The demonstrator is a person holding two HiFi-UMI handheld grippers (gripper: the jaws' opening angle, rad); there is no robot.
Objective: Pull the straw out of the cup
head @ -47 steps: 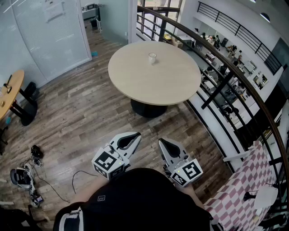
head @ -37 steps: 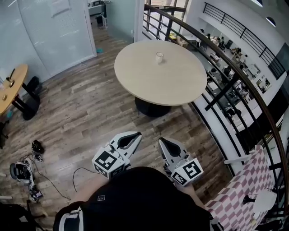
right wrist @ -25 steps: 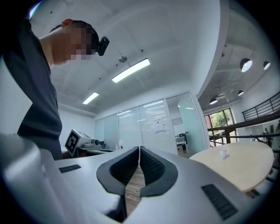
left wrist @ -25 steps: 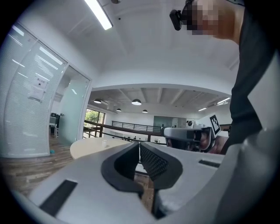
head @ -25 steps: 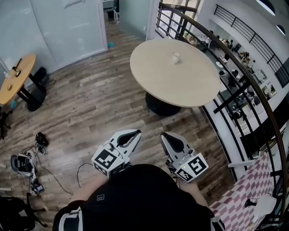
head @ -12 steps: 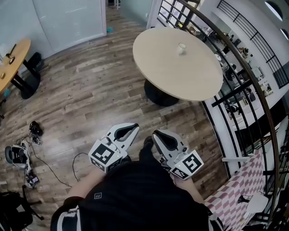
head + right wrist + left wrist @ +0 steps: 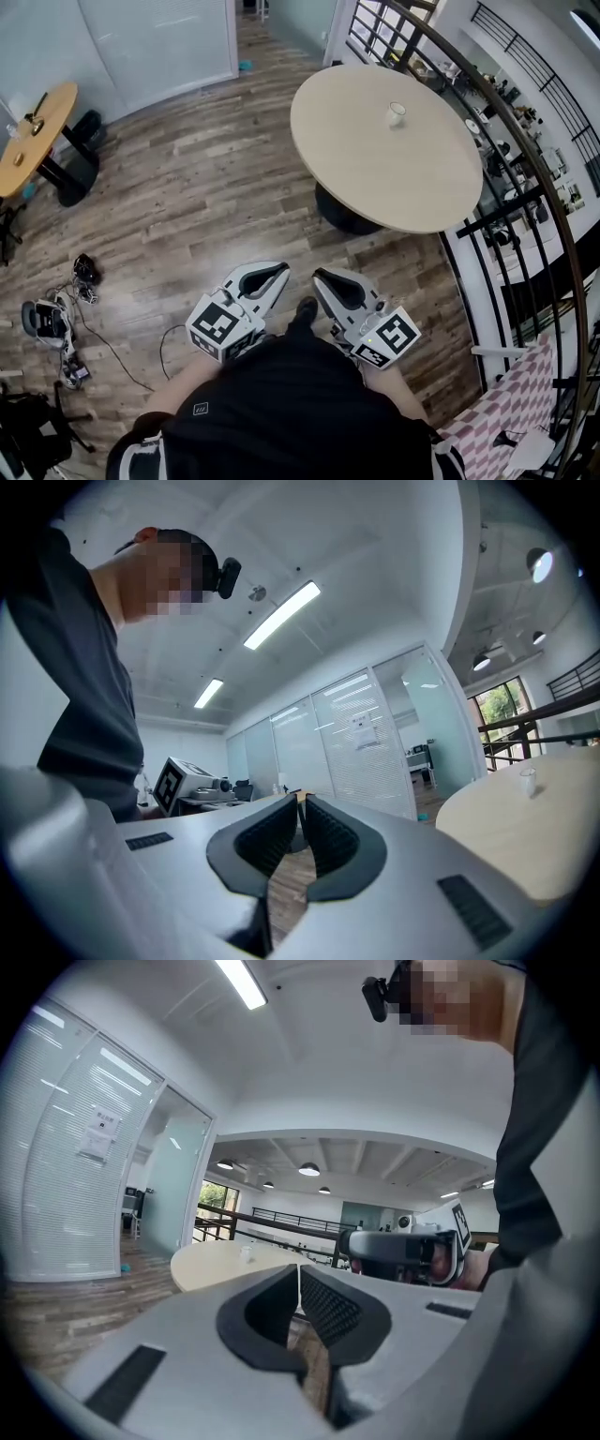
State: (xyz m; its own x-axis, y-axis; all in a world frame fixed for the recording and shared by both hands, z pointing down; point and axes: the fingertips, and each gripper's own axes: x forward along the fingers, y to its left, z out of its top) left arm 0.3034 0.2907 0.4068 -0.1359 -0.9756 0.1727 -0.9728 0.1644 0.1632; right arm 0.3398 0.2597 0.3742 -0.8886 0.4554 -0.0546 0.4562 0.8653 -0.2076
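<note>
Facing round beige table point(image 7: 375, 173) bearing cup point(image 7: 397, 114), wood-plank floor point(image 7: 187, 187) between; left gripper point(image 7: 280, 270), right gripper point(image 7: 318, 276) both closed, empty.

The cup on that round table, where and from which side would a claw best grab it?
Probably around its side wall, low to mid height, coming in level from the person's side. The cup stands upright and alone on the round table, in from the rim, so nothing blocks that approach and its top stays free.

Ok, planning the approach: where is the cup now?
In the head view, upper right: the cup stands alone on the round table, toward the table's far right edge.
</note>
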